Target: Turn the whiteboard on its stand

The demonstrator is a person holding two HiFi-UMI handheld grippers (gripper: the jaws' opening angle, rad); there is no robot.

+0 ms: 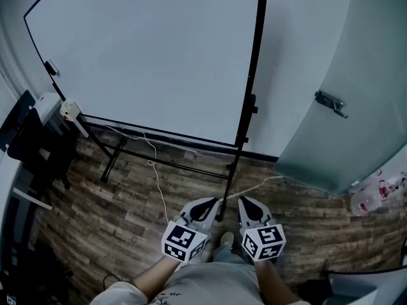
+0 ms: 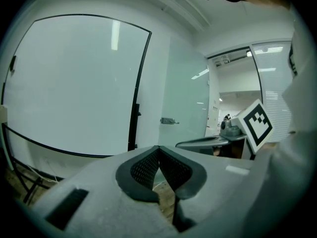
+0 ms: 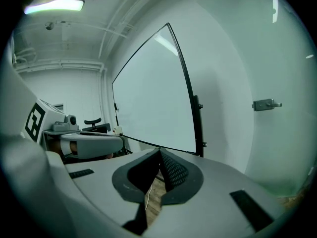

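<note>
My left tool [image 1: 212,201] and right tool [image 1: 244,200] both have their jaws pressed together on nothing, and I hold them low, apart from the whiteboard [image 1: 146,56]. The board stands upright ahead on its black stand [image 1: 245,122], and its top edge is cut off in the head view. A white cable [image 1: 157,183] trails over the wood floor [image 1: 108,215] beneath. A frosted glass door [image 1: 362,119] stands to the right.

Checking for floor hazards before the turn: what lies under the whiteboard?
Under the whiteboard, the black stand crossbar and a white cable cross the wood floor. The board covers the stretch of wall directly behind it.
</note>
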